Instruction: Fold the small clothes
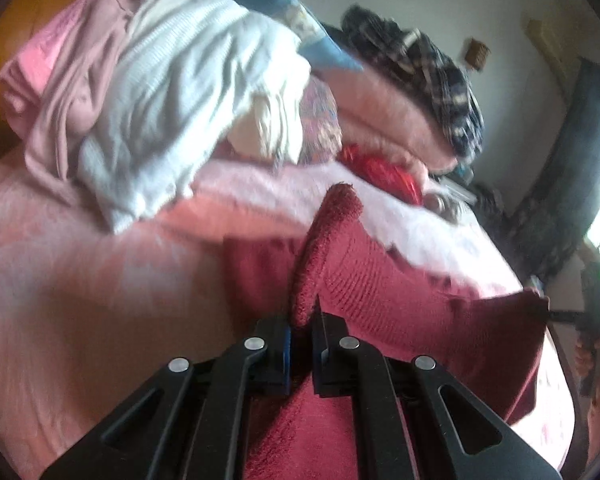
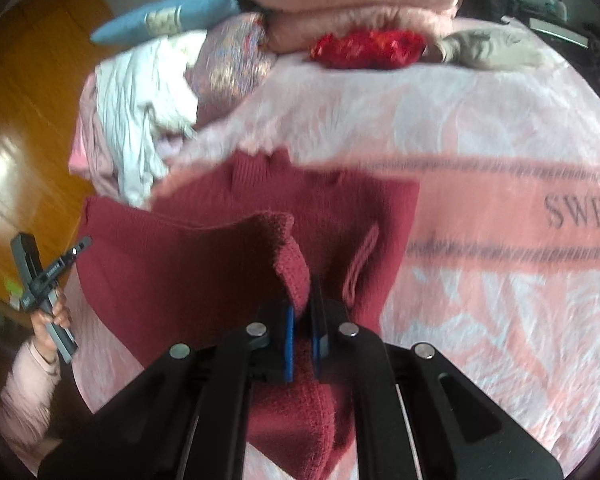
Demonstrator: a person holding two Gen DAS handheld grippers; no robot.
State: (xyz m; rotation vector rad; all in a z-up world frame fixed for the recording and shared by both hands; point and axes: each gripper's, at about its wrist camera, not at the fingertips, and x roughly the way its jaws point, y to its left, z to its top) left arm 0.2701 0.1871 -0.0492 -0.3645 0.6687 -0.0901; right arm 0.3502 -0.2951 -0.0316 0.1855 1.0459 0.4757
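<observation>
Left hand-held gripper (image 1: 301, 322): clamped on a fuzzy edge of the red sweater (image 1: 400, 288)
Right hand-held gripper (image 2: 302, 312): clamped on another edge
Sweater: lifted above the pink bed (image 2: 480, 128)
Clothes pile (image 1: 140, 92): behind, on the bed

The left gripper (image 1: 302, 326) is clamped on a raised fold of the dark red knit garment (image 1: 380, 280), above the pink bedspread (image 1: 80, 280), near a white cloth (image 1: 188, 92).

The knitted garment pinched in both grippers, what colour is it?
Dark red, plain knit garment; clearest in the right wrist view.
</observation>
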